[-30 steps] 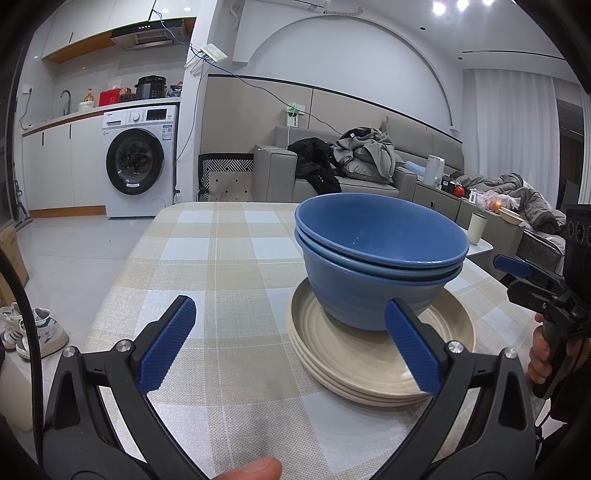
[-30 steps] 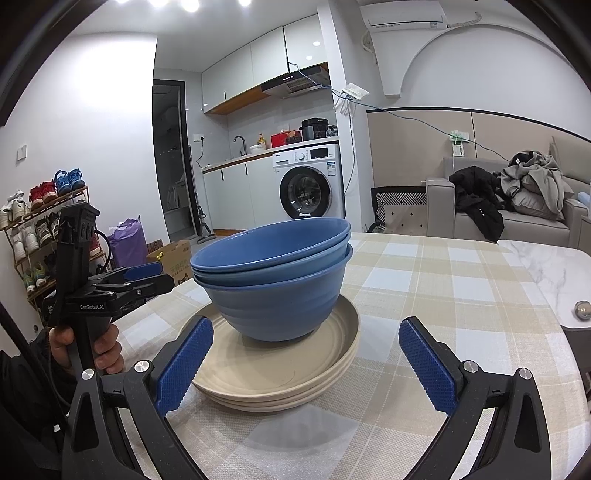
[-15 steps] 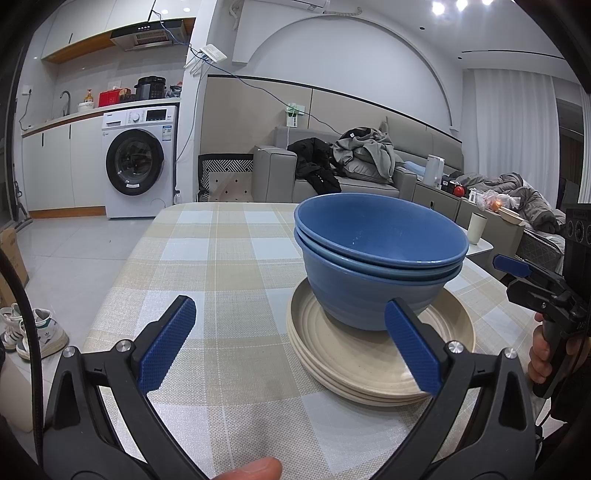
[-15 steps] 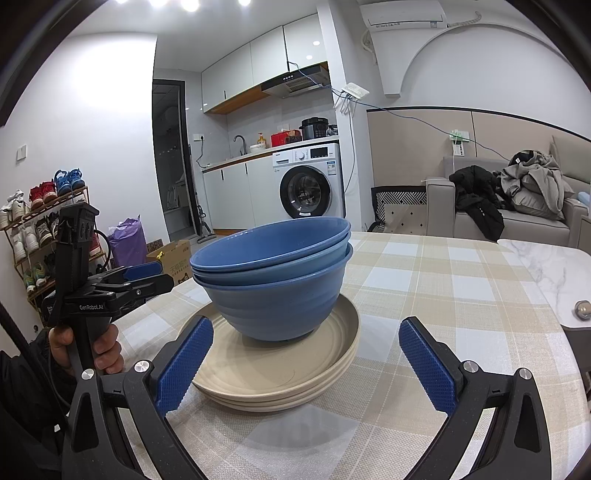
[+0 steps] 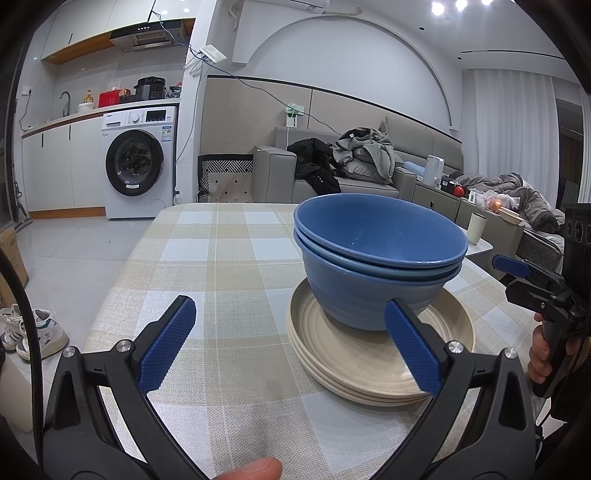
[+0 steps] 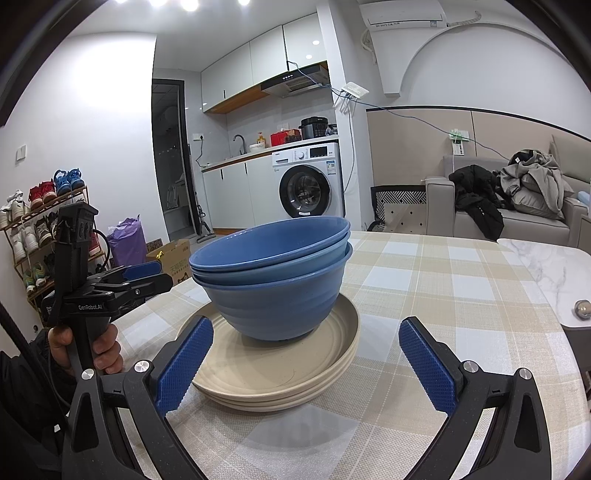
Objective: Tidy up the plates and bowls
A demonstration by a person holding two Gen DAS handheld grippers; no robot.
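Three nested blue bowls [image 5: 376,258] sit on a stack of cream plates [image 5: 354,365] on the checked surface [image 5: 221,266]. Left tongs [image 5: 291,343] and right tongs [image 6: 306,365] gape wide, both empty.

Bright, even indoor light from ceiling spotlights [image 5: 448,6], flaring white. Soft shadows under the plates [image 6: 280,373] on the surface [image 6: 443,295]. Sharp focus throughout. Strong fisheye bending and black vignette at the edges.

Checked tablecloth [image 5: 221,266], washing machine [image 5: 138,162], sofa [image 5: 369,177] heaped with clothes [image 5: 364,153], shoe rack [image 6: 33,229]
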